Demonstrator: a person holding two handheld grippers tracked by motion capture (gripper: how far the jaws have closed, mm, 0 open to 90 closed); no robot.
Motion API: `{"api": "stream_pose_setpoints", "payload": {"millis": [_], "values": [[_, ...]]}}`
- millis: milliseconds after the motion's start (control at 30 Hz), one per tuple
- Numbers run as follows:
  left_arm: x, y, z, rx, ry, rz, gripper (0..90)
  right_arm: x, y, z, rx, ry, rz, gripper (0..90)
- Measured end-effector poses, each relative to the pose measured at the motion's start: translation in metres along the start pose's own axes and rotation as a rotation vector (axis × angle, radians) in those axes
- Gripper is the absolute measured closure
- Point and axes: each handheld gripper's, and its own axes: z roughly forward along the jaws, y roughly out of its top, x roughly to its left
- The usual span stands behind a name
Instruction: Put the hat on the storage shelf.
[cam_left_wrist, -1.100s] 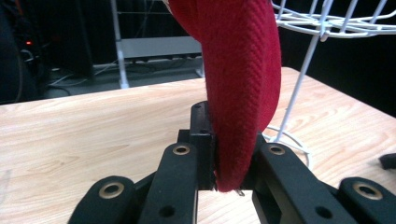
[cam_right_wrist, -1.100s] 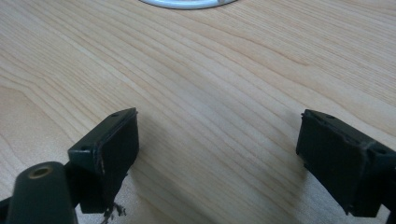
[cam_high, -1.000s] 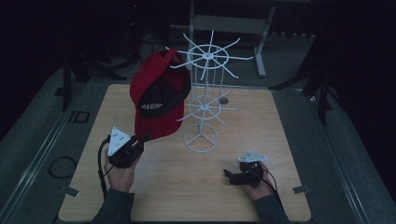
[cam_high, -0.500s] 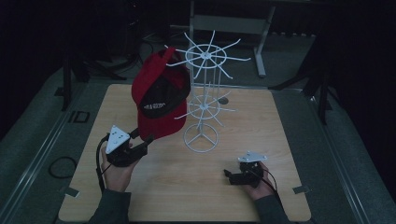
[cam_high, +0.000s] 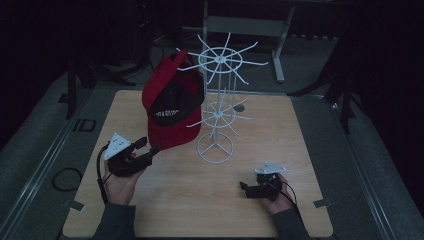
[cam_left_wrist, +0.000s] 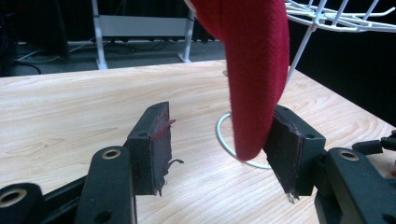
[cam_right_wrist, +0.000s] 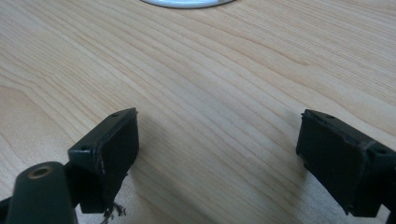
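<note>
A red cap with a black front panel hangs from an arm of the white wire rack at the middle of the wooden table. My left gripper sits just below and left of the cap's brim. In the left gripper view the brim hangs down between the spread pads, close beside the right-hand pad, and is not pinched. The jaws of the left gripper have just been opening and it is open. My right gripper rests low near the table's front right, open, with bare wood between the pads of the right gripper.
The rack's ring base stands on the table between the two hands, and its edge lies just ahead of the right jaws. Rack arms stick out at two levels. A metal stand stands behind the table.
The left jaws went from shut on the cap's brim to wide apart, letting the brim go. The cap stays hanging on the rack. The right hand has not moved.
</note>
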Motion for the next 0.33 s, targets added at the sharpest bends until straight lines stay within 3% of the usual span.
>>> {"api": "stream_pose_setpoints", "payload": {"millis": [333], "values": [[0.0015,0.0,-0.0008,0.038,-0.029,0.021,44.6,0.0,0.0,0.0,0.0,-0.001,0.0,12.9]]}}
